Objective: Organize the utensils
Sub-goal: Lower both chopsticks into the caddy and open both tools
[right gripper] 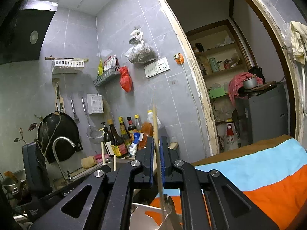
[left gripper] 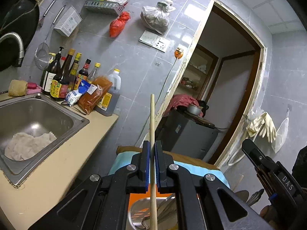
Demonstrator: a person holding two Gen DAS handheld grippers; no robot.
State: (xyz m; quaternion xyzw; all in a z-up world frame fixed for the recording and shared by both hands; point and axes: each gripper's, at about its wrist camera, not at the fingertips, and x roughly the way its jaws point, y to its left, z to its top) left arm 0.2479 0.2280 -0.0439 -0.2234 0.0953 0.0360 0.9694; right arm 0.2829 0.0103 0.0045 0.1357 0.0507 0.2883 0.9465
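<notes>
In the left wrist view my left gripper (left gripper: 152, 148) is shut on a pale wooden chopstick (left gripper: 152, 118) that runs upright between its blue pads. Under it stands a metal utensil cup (left gripper: 134, 212) with metal utensils inside. My right gripper (right gripper: 157, 142) is shut on a second wooden chopstick (right gripper: 155, 122), tilted slightly left at the top. Its lower end passes a metal spoon (right gripper: 168, 204) and a metal container (right gripper: 142, 217). The right gripper (left gripper: 268, 166) also shows at the right edge of the left wrist view. The left gripper's body (right gripper: 34, 164) shows at the left of the right wrist view.
A blue, orange and brown striped cloth (right gripper: 259, 174) covers the surface below both grippers. To the left are a steel sink (left gripper: 38, 115) holding a rag, sauce bottles (left gripper: 61, 80) and a curved tap (right gripper: 61, 143). Two more wooden stick ends (right gripper: 102, 153) rise near the sink. A doorway (left gripper: 230, 76) opens ahead.
</notes>
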